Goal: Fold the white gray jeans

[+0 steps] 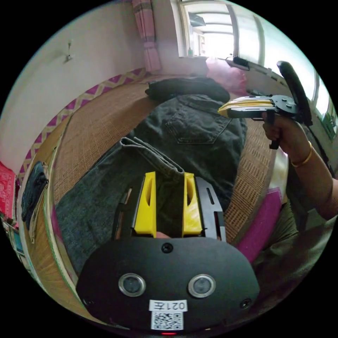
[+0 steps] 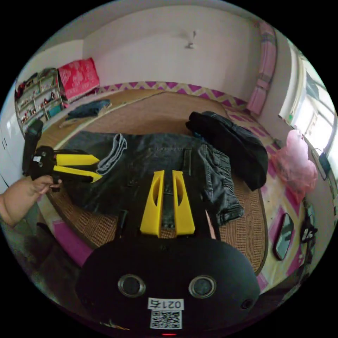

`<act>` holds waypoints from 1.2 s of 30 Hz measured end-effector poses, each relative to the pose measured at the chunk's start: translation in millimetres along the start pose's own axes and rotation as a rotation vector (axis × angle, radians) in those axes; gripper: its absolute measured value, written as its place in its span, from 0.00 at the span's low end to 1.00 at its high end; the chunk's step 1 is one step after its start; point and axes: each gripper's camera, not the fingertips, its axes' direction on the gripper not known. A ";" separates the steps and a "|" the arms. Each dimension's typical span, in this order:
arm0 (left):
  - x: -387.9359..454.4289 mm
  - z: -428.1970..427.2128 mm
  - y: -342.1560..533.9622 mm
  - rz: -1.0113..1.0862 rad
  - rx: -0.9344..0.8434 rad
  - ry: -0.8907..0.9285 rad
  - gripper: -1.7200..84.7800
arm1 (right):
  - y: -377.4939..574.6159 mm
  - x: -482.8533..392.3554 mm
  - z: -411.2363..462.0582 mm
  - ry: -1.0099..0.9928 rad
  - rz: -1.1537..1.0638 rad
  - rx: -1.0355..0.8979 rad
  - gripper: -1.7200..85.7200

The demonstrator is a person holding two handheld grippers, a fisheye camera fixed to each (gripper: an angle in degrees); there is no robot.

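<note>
The left gripper (image 1: 169, 177), jaws parted, sits over the hem of the jeans (image 1: 190, 130), apparently not pinching it. The jeans lie across the woven mat (image 2: 148, 112). The right gripper (image 2: 168, 176), jaws narrowly apart, hovers above the jeans' near edge.

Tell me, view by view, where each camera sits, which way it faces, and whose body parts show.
Left gripper view: rides the left gripper, open over the jeans' hem, facing along the jeans toward the window; the person's hand with the right gripper shows.
Right gripper view: rides the right gripper, facing across the jeans toward the wall; the other hand holds the left gripper at the hem.
Shared: jeans, woven mat, black garment, pink bag.
</note>
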 end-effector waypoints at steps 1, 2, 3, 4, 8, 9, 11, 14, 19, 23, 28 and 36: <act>-0.7 4.3 -0.1 -0.006 -0.018 -0.008 0.15 | -4.2 -5.9 16.1 0.028 -0.011 -0.057 0.04; -1.2 3.5 0.0 -0.004 -0.014 -0.012 0.14 | -5.2 -8.0 23.7 0.042 -0.015 -0.084 0.03; -2.9 2.5 -0.4 -0.002 -0.019 -0.016 0.13 | -5.3 -11.2 39.0 0.051 -0.016 -0.134 0.03; -6.3 1.4 -0.5 -0.014 -0.023 -0.018 0.12 | -3.2 -12.8 52.1 0.054 -0.006 -0.165 0.03; -29.5 -11.2 5.2 -0.112 0.018 0.039 0.06 | -5.7 -21.5 58.6 0.102 -0.032 -0.184 0.02; -44.0 -22.9 10.7 -0.163 0.071 0.081 0.05 | -5.9 -22.8 60.1 0.108 -0.036 -0.186 0.02; -70.9 -49.7 24.1 -0.245 0.172 0.121 0.04 | -6.2 -21.3 61.6 0.096 -0.030 -0.187 0.02; -128.2 -116.3 62.3 -0.360 0.312 0.076 0.03 | -6.4 -8.5 62.1 0.016 0.017 -0.184 0.02; -252.1 -235.1 183.5 -0.572 0.390 -0.202 0.03 | -6.3 8.2 64.2 -0.085 0.082 -0.182 0.02; -335.0 -264.5 277.5 -0.768 0.307 -0.372 0.03 | -7.2 3.8 64.7 -0.069 0.072 -0.183 0.02; -423.0 -230.5 381.7 -1.014 0.141 -0.240 0.03 | -9.8 -14.6 64.8 0.029 0.026 -0.187 0.02; -459.4 -223.6 400.5 -0.975 0.159 -0.205 0.04 | -24.4 0.4 23.3 -0.026 -0.056 -0.017 0.07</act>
